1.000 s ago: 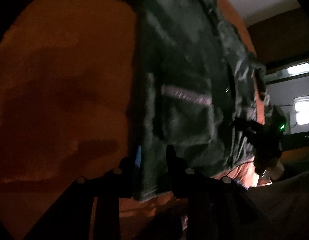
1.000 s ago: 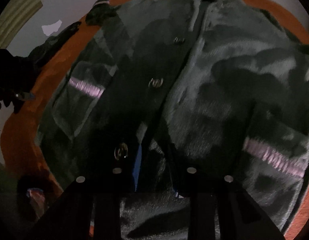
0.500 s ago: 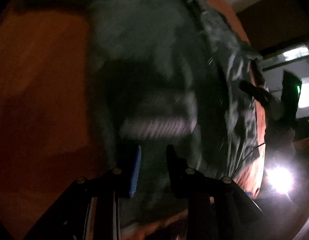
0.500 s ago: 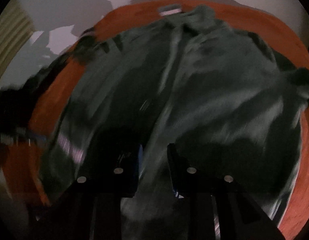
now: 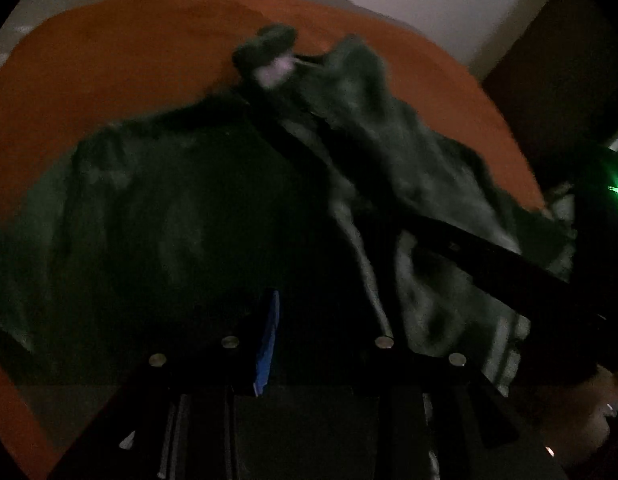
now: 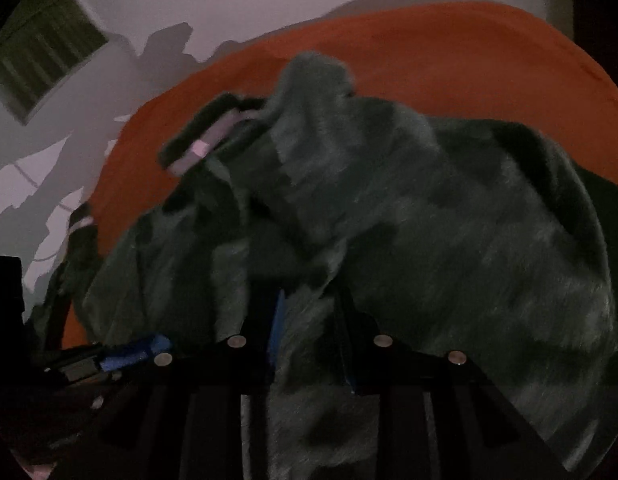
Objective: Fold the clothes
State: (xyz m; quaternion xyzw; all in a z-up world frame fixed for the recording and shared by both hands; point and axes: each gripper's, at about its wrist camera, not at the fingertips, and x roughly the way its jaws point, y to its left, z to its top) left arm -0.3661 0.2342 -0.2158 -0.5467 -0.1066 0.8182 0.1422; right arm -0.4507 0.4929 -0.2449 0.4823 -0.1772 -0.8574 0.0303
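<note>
soft, fuzzy dark green jacket bunched up on the orange bed, floppy and light. right tongs clenched on its fluffy edge at 6 o'clock; left tongs too dark, cannot tell. best grabbed by hem or shoulders.

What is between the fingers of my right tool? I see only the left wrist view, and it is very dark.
Observer: Jacket fabric fills the gap of the right tool; it looks gripped.
Operator: And what is on the wall behind?
Observer: A slatted panel, at the upper left of the right wrist view, beyond the orange cover.
</note>
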